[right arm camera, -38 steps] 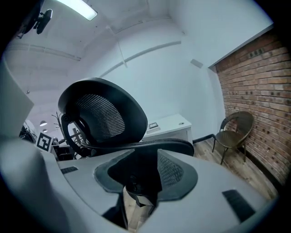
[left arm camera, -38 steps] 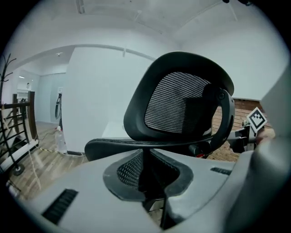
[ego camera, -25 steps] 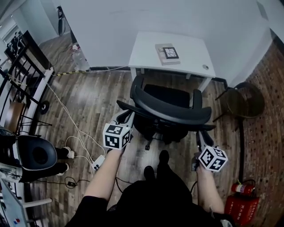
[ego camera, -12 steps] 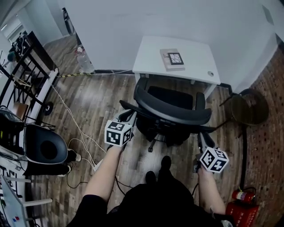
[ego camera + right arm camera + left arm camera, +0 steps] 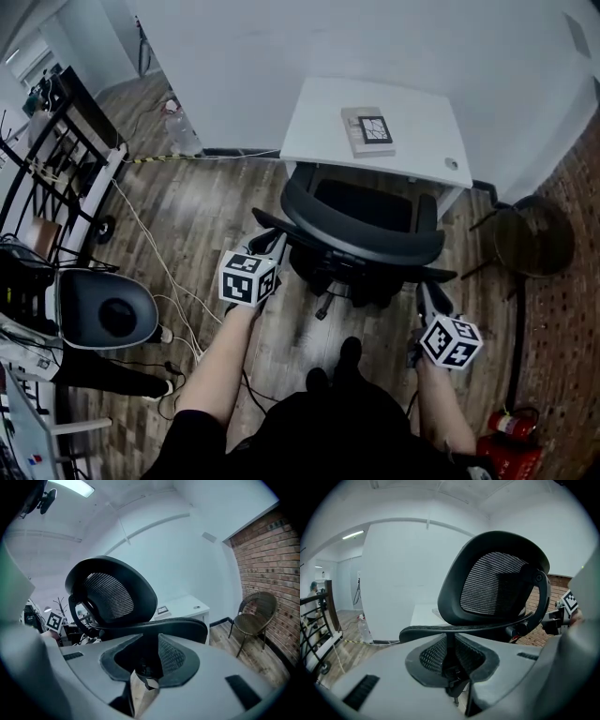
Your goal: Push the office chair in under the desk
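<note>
The black mesh office chair (image 5: 361,234) faces the white desk (image 5: 319,131), its seat partly under the desktop. My left gripper (image 5: 270,246) is at the left armrest (image 5: 272,225). In the left gripper view the jaws (image 5: 451,665) are shut round the armrest's stem, under the pad (image 5: 454,629). My right gripper (image 5: 429,292) is at the right armrest (image 5: 436,272). Its jaws (image 5: 143,667) are closing with the armrest stem between them, and a wedge of gap still shows below the pad (image 5: 164,627). The backrest (image 5: 110,595) rises behind.
A small box with a marker (image 5: 368,130) lies on the desk. A wicker chair (image 5: 532,234) and a red fire extinguisher (image 5: 511,427) stand at the right by the brick wall. Cables (image 5: 159,281), a round grey seat (image 5: 103,309) and a black rack (image 5: 47,159) are at the left.
The chair has rolled a little closer to the desk, with both grippers staying at its armrests. The head view has moved forward with it.
</note>
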Tool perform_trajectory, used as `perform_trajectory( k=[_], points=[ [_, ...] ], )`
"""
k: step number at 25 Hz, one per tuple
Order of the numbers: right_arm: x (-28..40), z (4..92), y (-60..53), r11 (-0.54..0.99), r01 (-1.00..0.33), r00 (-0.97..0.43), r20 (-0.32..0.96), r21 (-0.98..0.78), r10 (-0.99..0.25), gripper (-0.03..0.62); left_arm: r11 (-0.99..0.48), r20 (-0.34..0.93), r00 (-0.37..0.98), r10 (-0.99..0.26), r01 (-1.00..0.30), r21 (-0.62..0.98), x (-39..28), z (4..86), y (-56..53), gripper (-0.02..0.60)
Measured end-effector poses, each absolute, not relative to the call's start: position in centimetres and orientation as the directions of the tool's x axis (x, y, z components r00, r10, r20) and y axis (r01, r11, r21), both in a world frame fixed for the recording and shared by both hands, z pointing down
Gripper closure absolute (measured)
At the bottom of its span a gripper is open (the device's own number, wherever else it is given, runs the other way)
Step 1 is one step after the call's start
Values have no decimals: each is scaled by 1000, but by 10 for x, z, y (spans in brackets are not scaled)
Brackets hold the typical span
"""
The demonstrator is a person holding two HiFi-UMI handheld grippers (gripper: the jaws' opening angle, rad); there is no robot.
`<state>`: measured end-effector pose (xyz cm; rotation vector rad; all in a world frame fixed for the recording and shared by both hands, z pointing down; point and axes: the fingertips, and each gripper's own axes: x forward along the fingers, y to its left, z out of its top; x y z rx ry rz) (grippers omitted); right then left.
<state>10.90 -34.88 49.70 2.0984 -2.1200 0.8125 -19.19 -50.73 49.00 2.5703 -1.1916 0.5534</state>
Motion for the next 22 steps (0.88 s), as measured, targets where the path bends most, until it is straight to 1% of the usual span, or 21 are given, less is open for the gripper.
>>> perform_trajectory(
  k=[4,7,14,15,16,17,19,22],
  points=[
    [135,510,-400,-61,-939,-83,395,-338,-915,499,-620,443,586,-679,-780,82,-169,502,-553,546],
    [152,508,-414,-76,-940,-64,390,-332,-919,486,-624,435,598,-674,-775,98,-155,502,-563,546],
    [189,507,-448,-100,-938,-35,377,-332,-925,484,-625,441,592,-675,-776,86,-126,504,-585,546],
    [192,508,-452,-99,-938,-36,377,-332,-925,503,-613,442,579,-685,-786,81,-125,504,-590,546],
    [193,509,-455,-95,-940,-38,376,-329,-926,538,-600,445,566,-694,-796,78,-125,504,-596,546],
    [191,509,-456,-89,-942,-41,374,-324,-927,553,-589,446,556,-701,-804,76,-126,504,-602,546],
    [186,508,-459,-77,-944,-49,368,-321,-929,568,-580,449,546,-707,-811,75,-129,504,-612,547],
    [183,508,-467,-70,-934,-68,367,-351,-928,569,-571,453,536,-712,-818,72,-128,504,-626,554]
  ],
)
